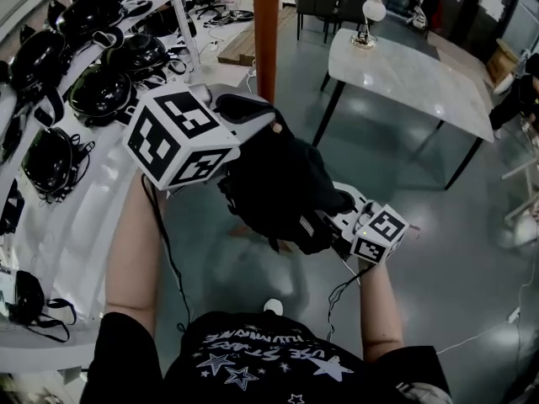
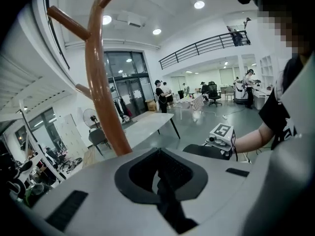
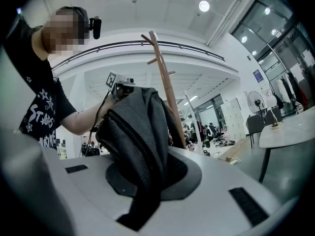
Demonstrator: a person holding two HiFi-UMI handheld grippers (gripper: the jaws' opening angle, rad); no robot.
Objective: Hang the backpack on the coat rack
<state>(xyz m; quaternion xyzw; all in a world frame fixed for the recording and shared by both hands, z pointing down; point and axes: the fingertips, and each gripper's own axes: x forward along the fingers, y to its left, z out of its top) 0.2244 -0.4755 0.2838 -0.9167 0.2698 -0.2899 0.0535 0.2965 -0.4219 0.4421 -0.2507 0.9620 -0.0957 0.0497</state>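
Observation:
In the head view a black backpack [image 1: 278, 183] hangs between my two grippers, just in front of the brown coat rack pole [image 1: 267, 32]. My left gripper [image 2: 161, 183] is shut on a thin black strap [image 2: 167, 203] of the backpack, and the coat rack [image 2: 101, 92] rises close ahead with its pegs overhead. My right gripper [image 3: 147, 178] is shut on the dark mesh fabric of the backpack [image 3: 135, 132], which bulges up in front of its camera. Behind the bag the coat rack [image 3: 167, 82] stands upright. In the head view both pairs of fingertips are hidden by the bag.
A white shelf [image 1: 101, 183] with several black helmets [image 1: 101, 91] runs along the left. A white table [image 1: 413, 78] with a lamp [image 1: 368, 23] stands at the back right, with chairs [image 1: 324, 2] beyond it. People stand far off in the hall.

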